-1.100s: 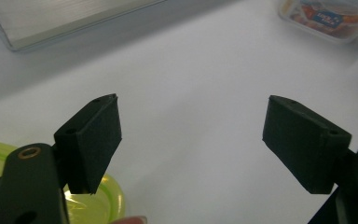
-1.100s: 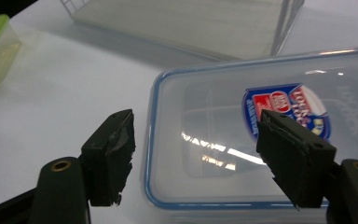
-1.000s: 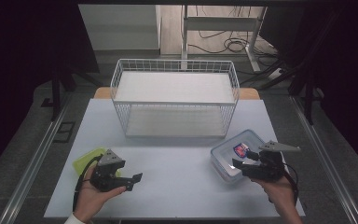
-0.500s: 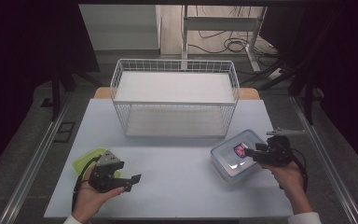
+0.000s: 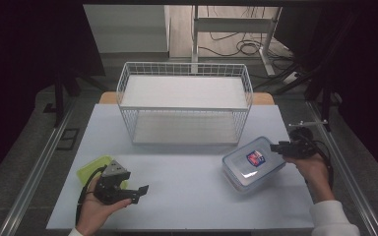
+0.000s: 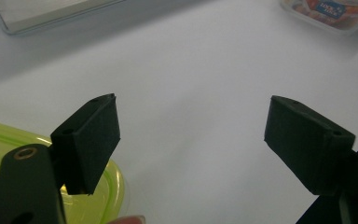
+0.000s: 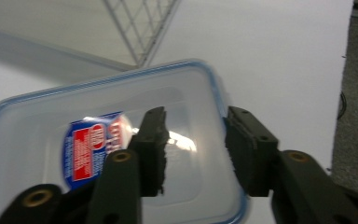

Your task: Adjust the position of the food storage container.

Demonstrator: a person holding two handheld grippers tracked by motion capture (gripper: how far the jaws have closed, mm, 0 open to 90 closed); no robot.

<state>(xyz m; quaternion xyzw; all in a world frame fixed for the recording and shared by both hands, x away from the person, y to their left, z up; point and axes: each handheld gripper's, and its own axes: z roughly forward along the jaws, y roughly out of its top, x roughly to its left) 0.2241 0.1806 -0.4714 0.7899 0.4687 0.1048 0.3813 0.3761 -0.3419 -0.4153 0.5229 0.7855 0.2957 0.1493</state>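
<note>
White worktop (image 5: pixel 187 182) carries a white wire basket (image 5: pixel 184 105) beyond both tongs, left tongs (image 6: pixel 191 140) gaping empty beside a lime-green plastic lid (image 6: pixel 105 186), while right tongs (image 7: pixel 196 140), having slid outward, have just been closing astride the clear blue-rimmed plastic container's (image 7: pixel 121 140) rim, not yet pressing.

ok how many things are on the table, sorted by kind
wire baskets: 1, white, at the back of the table
clear food boxes with a blue-rimmed lid: 1, at the right tool
yellow-green lids or boxes: 1, under the left tool
tools in hand: 2, left and right
total: 5
</note>
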